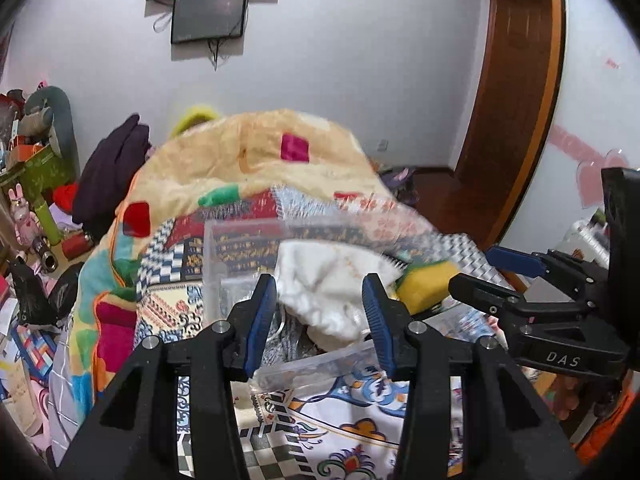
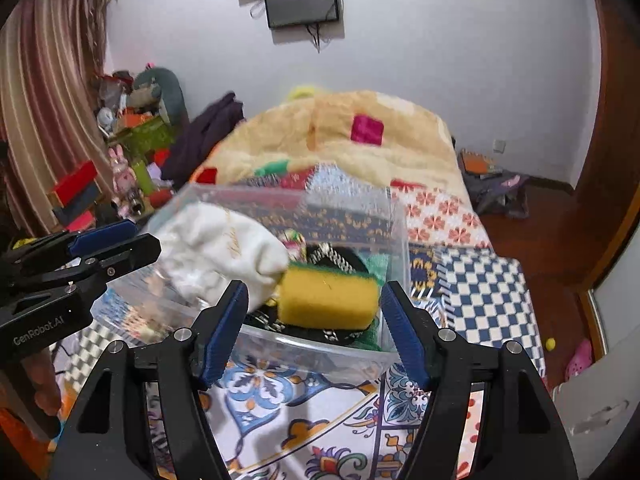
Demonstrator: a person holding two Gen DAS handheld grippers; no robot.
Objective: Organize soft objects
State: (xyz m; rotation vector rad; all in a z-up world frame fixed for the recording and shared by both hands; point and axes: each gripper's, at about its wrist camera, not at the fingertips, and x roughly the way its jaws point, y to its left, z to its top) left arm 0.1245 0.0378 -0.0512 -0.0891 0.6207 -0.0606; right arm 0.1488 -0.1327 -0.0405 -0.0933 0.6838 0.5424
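A clear plastic box (image 2: pixel 394 236) stands on the patterned bedspread (image 2: pixel 320 408). In it lie a white soft cloth pouch (image 2: pixel 224 248), a yellow sponge with a green scouring side (image 2: pixel 328 296) and a dark woven item (image 2: pixel 340 260). My right gripper (image 2: pixel 314 324) is open, its jaws straddling the box's near wall in front of the sponge. My left gripper (image 1: pixel 320 316) is open at the box's near edge (image 1: pixel 312 364), with the white pouch (image 1: pixel 332 288) just beyond its fingertips. The sponge (image 1: pixel 424 280) shows at right. Each gripper appears in the other's view.
A rumpled yellow blanket (image 2: pixel 340 136) is heaped at the bed's far end. Dark clothing (image 2: pixel 208 136) and a cluttered shelf of toys and boxes (image 2: pixel 132 148) lie at left. A wooden door frame (image 1: pixel 516 92) and red-brown floor (image 2: pixel 560 232) are at right.
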